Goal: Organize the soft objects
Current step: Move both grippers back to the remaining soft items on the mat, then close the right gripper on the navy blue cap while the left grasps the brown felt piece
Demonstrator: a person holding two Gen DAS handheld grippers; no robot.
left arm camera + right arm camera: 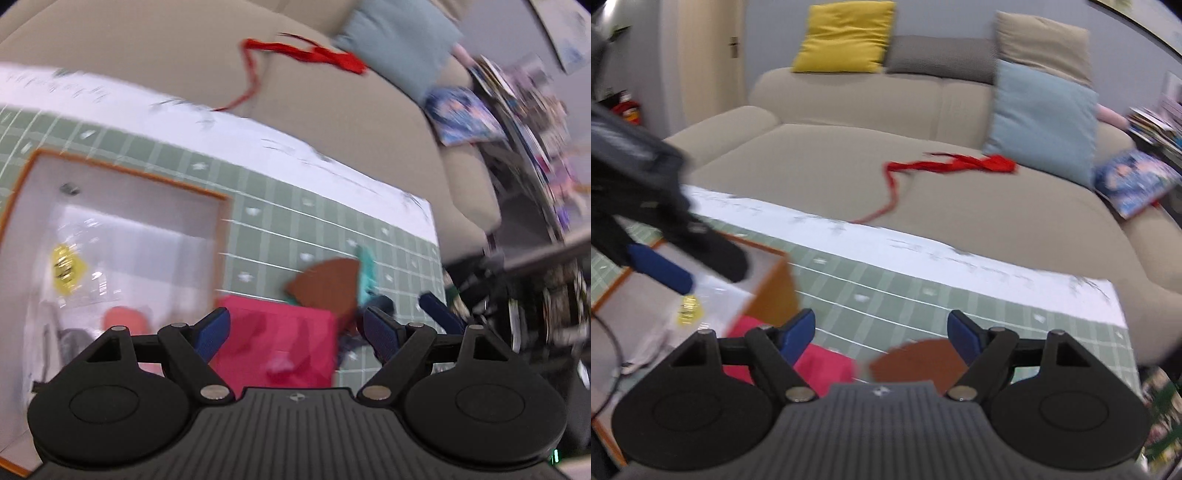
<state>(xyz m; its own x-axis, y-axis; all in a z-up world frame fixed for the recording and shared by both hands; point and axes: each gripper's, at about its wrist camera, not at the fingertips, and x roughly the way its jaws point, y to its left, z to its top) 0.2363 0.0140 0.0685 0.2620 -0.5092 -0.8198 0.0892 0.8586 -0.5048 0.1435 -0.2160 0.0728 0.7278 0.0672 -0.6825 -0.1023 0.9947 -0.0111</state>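
Pink cloth [280,343] (blurred) partly hidden behind left gripper [295,332], both grippers' jaws apart, right gripper [882,334].

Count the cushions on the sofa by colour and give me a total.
Yellow square cushion: 1
Grey rectangular cushion: 1
Beige square cushion: 1
Light blue square cushion: 1
Total: 4
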